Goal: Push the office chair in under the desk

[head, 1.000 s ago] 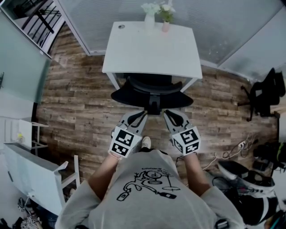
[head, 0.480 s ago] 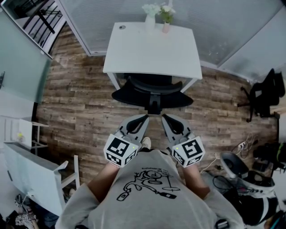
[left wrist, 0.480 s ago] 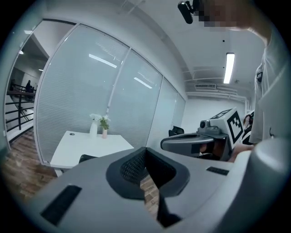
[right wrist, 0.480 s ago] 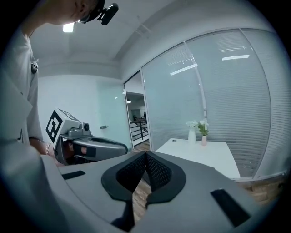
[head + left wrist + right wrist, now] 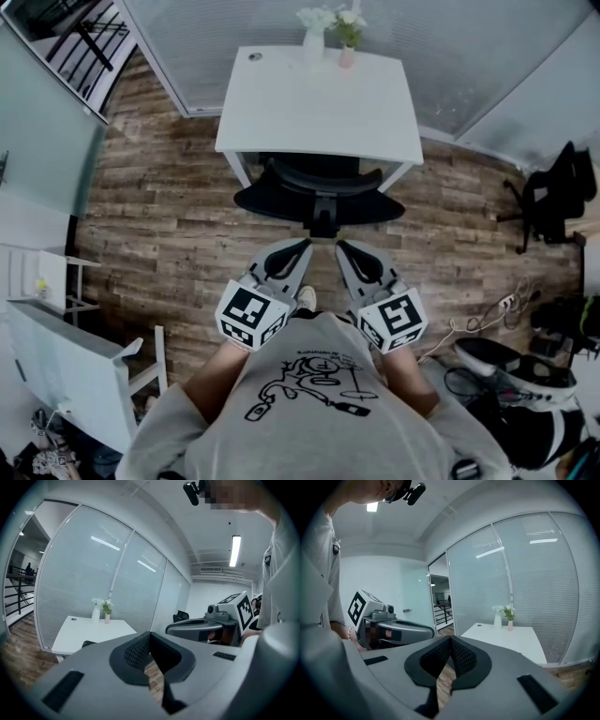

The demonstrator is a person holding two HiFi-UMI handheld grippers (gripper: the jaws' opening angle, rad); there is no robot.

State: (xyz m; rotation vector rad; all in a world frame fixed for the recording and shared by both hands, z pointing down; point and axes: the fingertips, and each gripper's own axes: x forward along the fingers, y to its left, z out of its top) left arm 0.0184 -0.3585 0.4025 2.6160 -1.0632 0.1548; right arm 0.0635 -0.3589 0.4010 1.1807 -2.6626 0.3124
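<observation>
The left gripper has its jaws closed together with nothing between them. In the left gripper view only a strip of wood floor shows through the opening behind the meeting pads. The right gripper is likewise closed and empty, and the right gripper view shows its pads pressed tip to tip. The two are held side by side in front of the person's chest. Their tips angle slightly toward each other and both point toward 12 o'clock.

Just beyond the tips, at 12 o'clock, stands the black office chair. Its front part is tucked beneath the near edge of the white desk, while its back and wide dark rear show on the near side. Neither gripper appears to touch it.

Two small vases with flowers stand at 12 o'clock on the desk's far edge, against the frosted glass wall. At 3 o'clock from the grippers another black chair stands apart near the wall. Cables lie on the floor at about 4 o'clock, and white furniture sits at 8 o'clock.
</observation>
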